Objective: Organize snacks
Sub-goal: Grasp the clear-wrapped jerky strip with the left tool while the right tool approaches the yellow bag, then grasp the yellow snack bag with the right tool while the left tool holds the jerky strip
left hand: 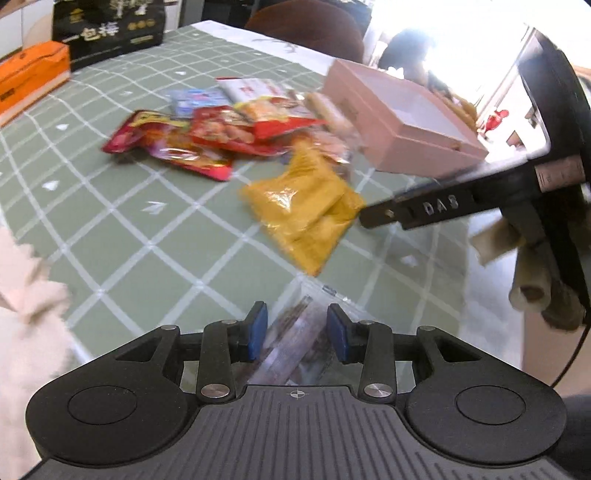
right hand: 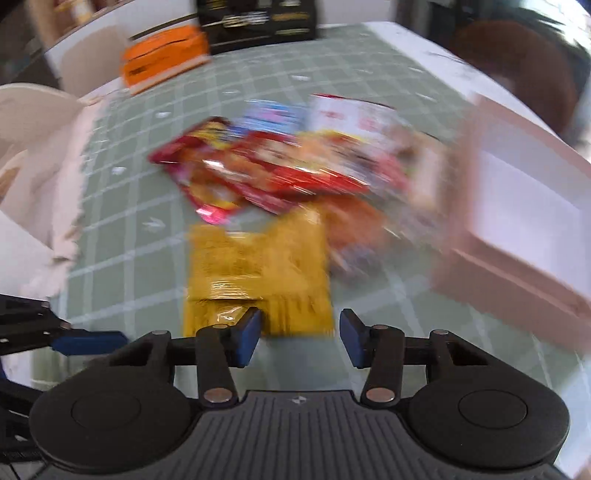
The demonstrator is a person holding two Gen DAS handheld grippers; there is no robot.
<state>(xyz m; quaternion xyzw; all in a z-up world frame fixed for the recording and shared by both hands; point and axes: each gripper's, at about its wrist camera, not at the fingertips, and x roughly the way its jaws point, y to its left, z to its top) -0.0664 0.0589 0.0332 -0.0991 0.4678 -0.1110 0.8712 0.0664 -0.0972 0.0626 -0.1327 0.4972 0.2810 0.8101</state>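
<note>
A pile of snack packets (left hand: 207, 133) lies on the green checked tablecloth (left hand: 122, 229); it also shows in the right wrist view (right hand: 273, 170), blurred. A yellow packet (left hand: 306, 206) lies nearest, just beyond my right gripper (right hand: 299, 338), which is open and empty above the cloth. A pink box (left hand: 402, 122) with a white inside stands at the right, also in the right wrist view (right hand: 524, 221). My left gripper (left hand: 297, 332) is open, with a clear packet of brown snack (left hand: 295, 343) lying between its pads. The right gripper's finger (left hand: 417, 210) reaches in from the right.
An orange box (left hand: 29, 77) and a black printed bag (left hand: 107, 29) stand at the table's far left edge. A brown chair back (left hand: 306, 26) is behind the table. A cream fluffy sleeve (left hand: 26, 314) is at the left.
</note>
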